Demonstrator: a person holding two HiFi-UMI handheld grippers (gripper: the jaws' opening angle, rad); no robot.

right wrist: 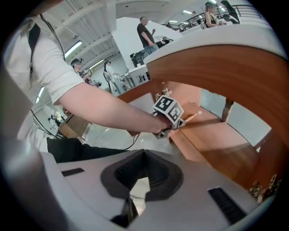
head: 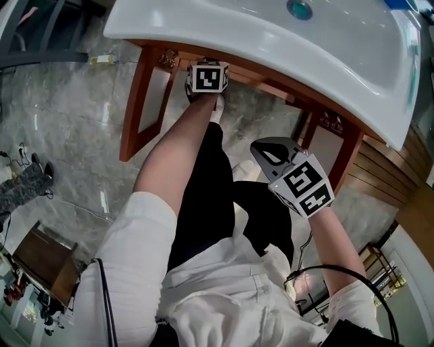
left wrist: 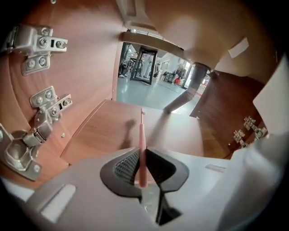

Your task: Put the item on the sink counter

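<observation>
My left claw (left wrist: 142,155) is pinching a thin pink stick (left wrist: 142,135). The two dark pads press on its lower end, and the rest of it runs straight out ahead of the jaws. It has a small pale tip that may be a brush head, but it is too small for me to be sure. The stick is under the basin, not on top of it. It hangs just above the wooden shelf (left wrist: 108,131) inside the cabinet and casts a thin shadow on the boards. Metal hinges (left wrist: 40,43) are screwed to the side panel on my left. A grey drain pipe (left wrist: 192,88) comes down from the underside of the bowl ahead.

In the head view my left forearm reaches under the front edge of the white sink worktop (head: 271,47), and the marker cube (head: 208,76) sits right at the red-brown wooden frame (head: 139,95). The drain (head: 299,9) shows at the top of the bowl.

My right claw (right wrist: 143,169) is held back, well apart from the cabinet, above my lap. Its jaws are pressed together with nothing between them. It faces my left arm and the open front of the cabinet, and the pink stick pokes out past the cube over the shelf.
</observation>
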